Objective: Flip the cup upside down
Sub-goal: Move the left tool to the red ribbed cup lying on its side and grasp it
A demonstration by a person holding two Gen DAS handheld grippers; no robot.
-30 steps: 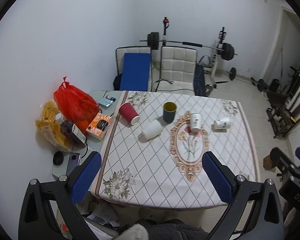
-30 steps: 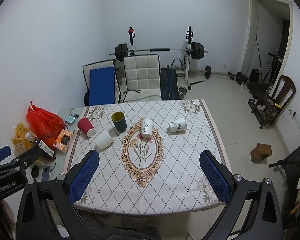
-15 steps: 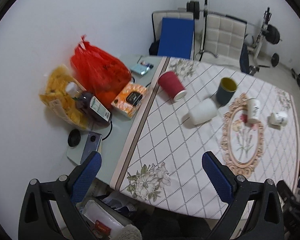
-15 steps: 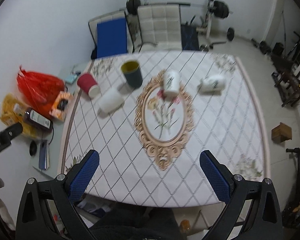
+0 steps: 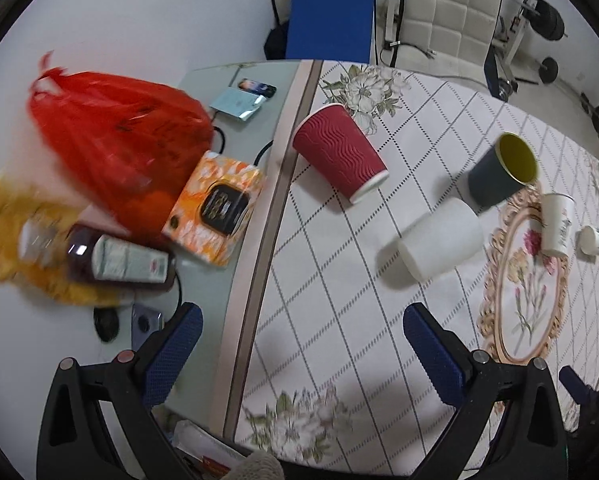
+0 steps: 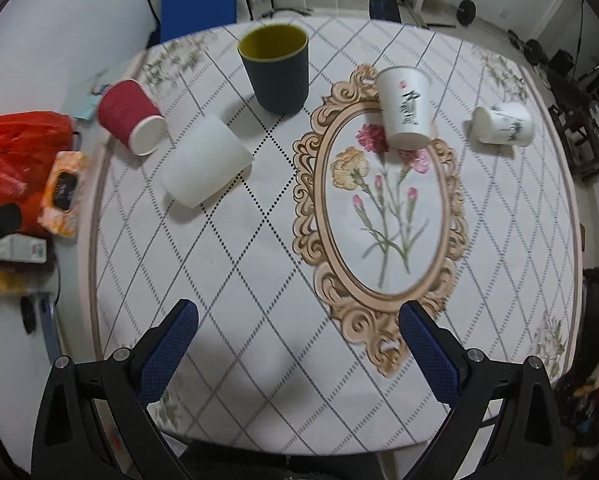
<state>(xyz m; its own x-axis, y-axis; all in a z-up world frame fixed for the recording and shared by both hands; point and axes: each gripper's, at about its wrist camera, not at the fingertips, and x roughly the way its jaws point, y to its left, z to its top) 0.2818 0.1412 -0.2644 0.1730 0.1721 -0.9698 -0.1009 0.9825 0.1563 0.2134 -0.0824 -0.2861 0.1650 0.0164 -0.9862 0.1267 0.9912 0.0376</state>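
I hold both grippers, left (image 5: 301, 344) and right (image 6: 297, 340), spread wide and empty above the table (image 6: 259, 280). The dark cup (image 6: 277, 70) stands upright (1 candidate); grip its wall squarely, then invert.

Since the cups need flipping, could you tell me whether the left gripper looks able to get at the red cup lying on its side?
Probably yes: the left gripper is open, and only bare tablecloth lies between it and the red cup.
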